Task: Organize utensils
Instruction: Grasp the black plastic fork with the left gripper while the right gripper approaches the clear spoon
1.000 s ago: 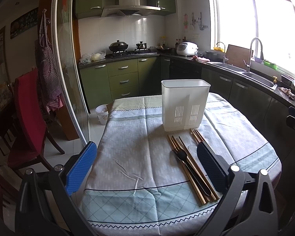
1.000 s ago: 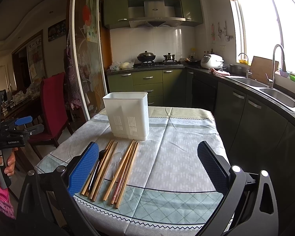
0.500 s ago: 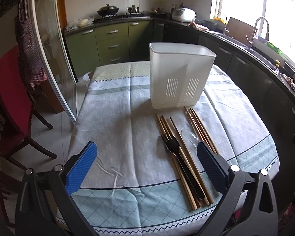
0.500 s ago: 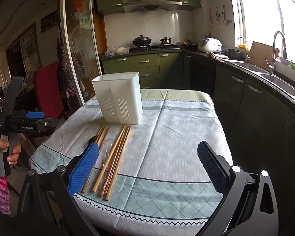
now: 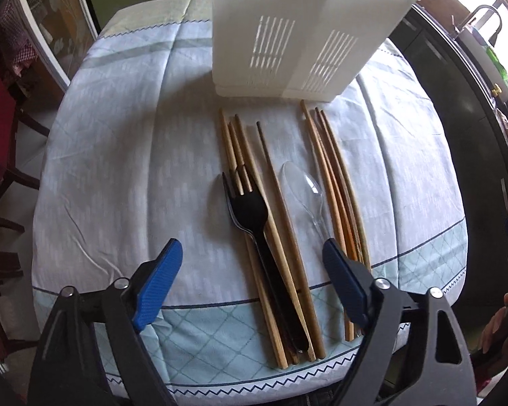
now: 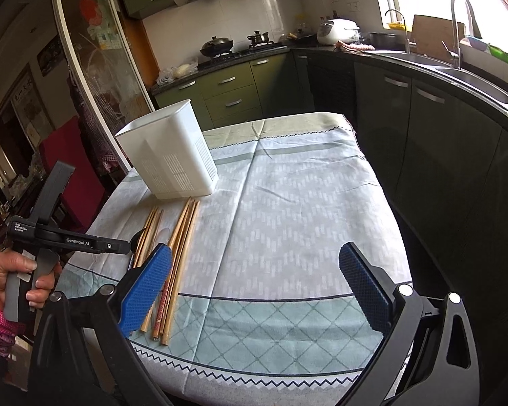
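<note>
Wooden chopsticks, left bundle (image 5: 254, 203), lie flat on the cloth-covered table (image 5: 118, 155) beside a black plastic fork (image 5: 250, 213), a clear plastic spoon (image 5: 303, 186) and a second chopstick bundle (image 5: 335, 182), all just before the white slotted plastic utensil holder (image 5: 298, 30). Left gripper (image 5: 252, 287) hovers over them, fingers spread, empty. Nothing sorted yet.

Right view: right gripper (image 6: 254, 291) over bare cloth, fingers spread, holding nothing; holder (image 6: 172, 165) looks empty, though its bottom is hidden. Whole task remains.
</note>
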`<state>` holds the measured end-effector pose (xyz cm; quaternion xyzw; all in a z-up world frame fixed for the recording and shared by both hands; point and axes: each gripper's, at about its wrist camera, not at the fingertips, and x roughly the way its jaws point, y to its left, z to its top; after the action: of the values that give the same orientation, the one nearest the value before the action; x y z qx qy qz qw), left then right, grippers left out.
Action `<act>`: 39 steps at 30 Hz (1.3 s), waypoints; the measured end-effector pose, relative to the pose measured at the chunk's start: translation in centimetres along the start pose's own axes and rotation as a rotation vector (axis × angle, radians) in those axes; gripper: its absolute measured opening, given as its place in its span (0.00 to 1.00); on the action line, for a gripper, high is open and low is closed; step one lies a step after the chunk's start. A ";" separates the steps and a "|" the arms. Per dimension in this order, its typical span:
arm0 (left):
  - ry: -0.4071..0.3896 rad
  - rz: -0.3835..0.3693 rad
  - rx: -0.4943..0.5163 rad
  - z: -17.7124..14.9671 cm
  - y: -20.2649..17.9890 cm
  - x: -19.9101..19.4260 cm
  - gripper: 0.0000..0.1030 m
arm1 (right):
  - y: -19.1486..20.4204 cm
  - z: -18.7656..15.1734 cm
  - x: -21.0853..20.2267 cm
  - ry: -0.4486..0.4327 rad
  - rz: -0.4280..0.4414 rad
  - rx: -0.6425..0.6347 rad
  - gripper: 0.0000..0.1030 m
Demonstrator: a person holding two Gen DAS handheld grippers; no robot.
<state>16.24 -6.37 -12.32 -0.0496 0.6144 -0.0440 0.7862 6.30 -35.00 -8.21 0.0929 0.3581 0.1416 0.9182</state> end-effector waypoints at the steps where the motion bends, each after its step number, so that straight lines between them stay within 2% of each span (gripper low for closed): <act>1: 0.012 0.012 -0.010 0.1 0.1 0.1 0.75 | -0.1 0.1 0.1 0.003 0.009 0.001 0.87; 4: 0.039 0.033 -0.021 0.3 -0.1 0.4 0.72 | 0.0 0.4 0.7 0.016 0.017 -0.005 0.74; 7: 0.054 0.034 -0.041 0.7 -0.5 0.7 0.61 | 0.3 0.7 1.4 0.019 0.020 -0.015 0.62; 13: 0.114 0.026 -0.070 1.4 -1.1 2.3 0.49 | 1.4 0.6 2.4 0.044 0.025 -0.051 0.43; 20: 0.132 0.004 -0.084 2.3 -1.7 3.2 0.43 | 3.2 0.8 3.7 0.070 0.036 -0.119 0.41; 22: 0.141 -0.003 -0.085 2.7 -2.1 3.6 0.37 | 3.6 0.7 4.0 0.077 0.041 -0.132 0.41; 27: 0.140 -0.001 -0.078 3.4 -2.7 4.2 0.28 | 4.6 0.5 4.6 0.094 0.051 -0.165 0.41; 29: 0.135 0.005 -0.076 3.5 -2.7 4.3 0.22 | 5.0 0.5 4.8 0.100 0.052 -0.180 0.41; 31: 0.133 0.001 -0.074 3.5 -2.4 4.3 0.11 | 5.5 0.6 5.0 0.107 0.057 -0.196 0.41; 32: 0.132 -0.003 -0.077 3.7 -2.2 4.3 0.11 | 5.8 0.7 5.2 0.115 0.070 -0.203 0.41; 35: 0.118 -0.009 -0.075 3.9 -1.1 3.9 0.08 | 6.9 1.1 6.2 0.166 0.129 -0.227 0.41; 39: 0.096 -0.013 -0.069 3.8 0.6 3.1 0.08 | 8.7 1.8 9.0 0.279 0.209 -0.253 0.41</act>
<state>20.72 -6.08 -14.44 -0.0784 0.6522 -0.0303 0.7534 12.17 -23.96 -10.23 -0.0072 0.4493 0.2912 0.8445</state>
